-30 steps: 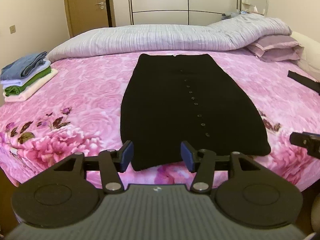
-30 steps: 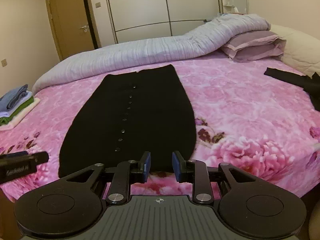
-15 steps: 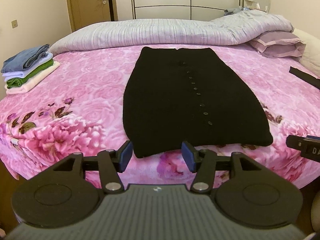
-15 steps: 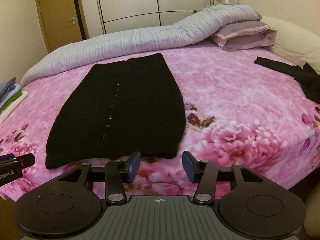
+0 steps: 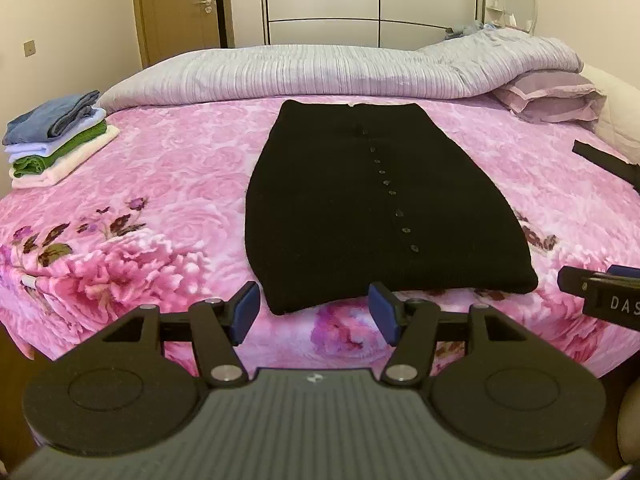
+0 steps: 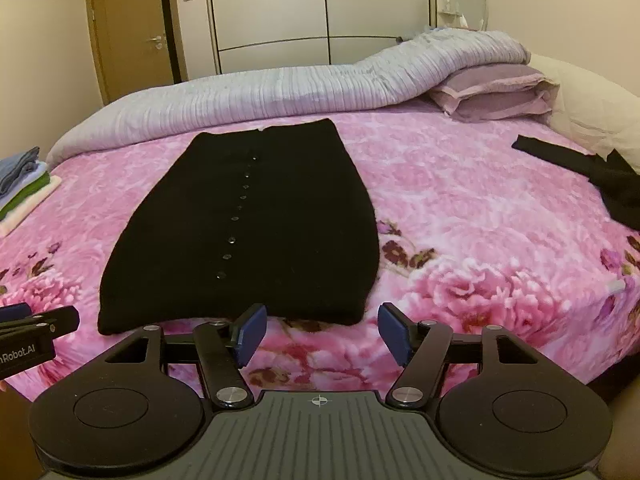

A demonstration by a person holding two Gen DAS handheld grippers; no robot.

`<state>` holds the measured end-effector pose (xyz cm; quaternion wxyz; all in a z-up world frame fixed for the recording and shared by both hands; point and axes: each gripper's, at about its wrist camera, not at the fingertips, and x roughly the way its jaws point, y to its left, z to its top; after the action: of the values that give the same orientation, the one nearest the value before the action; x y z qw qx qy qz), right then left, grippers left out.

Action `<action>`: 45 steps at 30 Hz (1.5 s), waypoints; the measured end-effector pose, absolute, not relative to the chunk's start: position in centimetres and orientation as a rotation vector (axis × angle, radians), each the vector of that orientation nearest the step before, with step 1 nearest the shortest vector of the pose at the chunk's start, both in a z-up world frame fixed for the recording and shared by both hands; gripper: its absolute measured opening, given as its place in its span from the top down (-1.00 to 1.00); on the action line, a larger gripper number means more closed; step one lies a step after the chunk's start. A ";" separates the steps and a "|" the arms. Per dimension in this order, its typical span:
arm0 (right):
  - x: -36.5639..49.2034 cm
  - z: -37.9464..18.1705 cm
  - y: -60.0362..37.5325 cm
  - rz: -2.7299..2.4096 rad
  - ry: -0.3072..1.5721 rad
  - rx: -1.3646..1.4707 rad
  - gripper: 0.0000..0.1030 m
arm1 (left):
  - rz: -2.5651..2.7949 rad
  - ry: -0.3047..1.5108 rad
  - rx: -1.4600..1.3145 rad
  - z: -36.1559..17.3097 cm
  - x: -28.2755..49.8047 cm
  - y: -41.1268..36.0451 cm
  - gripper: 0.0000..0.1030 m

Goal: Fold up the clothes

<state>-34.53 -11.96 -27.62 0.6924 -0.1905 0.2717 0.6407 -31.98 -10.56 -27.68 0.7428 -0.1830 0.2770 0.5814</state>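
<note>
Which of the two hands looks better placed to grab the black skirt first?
Roughly even. The left gripper faces the black skirt's near left corner; the right gripper faces its near right corner. Both have jaws open.

You have a black skirt [image 5: 372,208] with a row of dark buttons on a pink rose-patterned bedspread [image 5: 168,184]. Your grippers' pads [image 5: 245,312] are blue, and the folded stack [image 5: 56,140] shows blue, lavender, green and cream.
</note>
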 end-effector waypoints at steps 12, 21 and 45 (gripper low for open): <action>-34.8 -26.3 -12.5 1.435 0.556 -0.399 -0.30 | 1.269 0.566 -0.385 -26.2 -32.7 -11.1 -0.10; -35.3 -26.7 -10.5 1.460 0.560 -0.424 -0.30 | 1.291 0.545 -0.459 -27.3 -35.0 -8.4 -0.14; -17.0 -40.2 -0.6 1.452 1.518 0.206 -0.29 | 0.976 0.131 -1.230 -40.3 -43.2 6.3 -0.05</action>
<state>-17.02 -0.62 -40.19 0.4929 0.0851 0.6257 0.5986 -43.20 6.28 -40.32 0.7054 -0.5534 0.0587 0.4391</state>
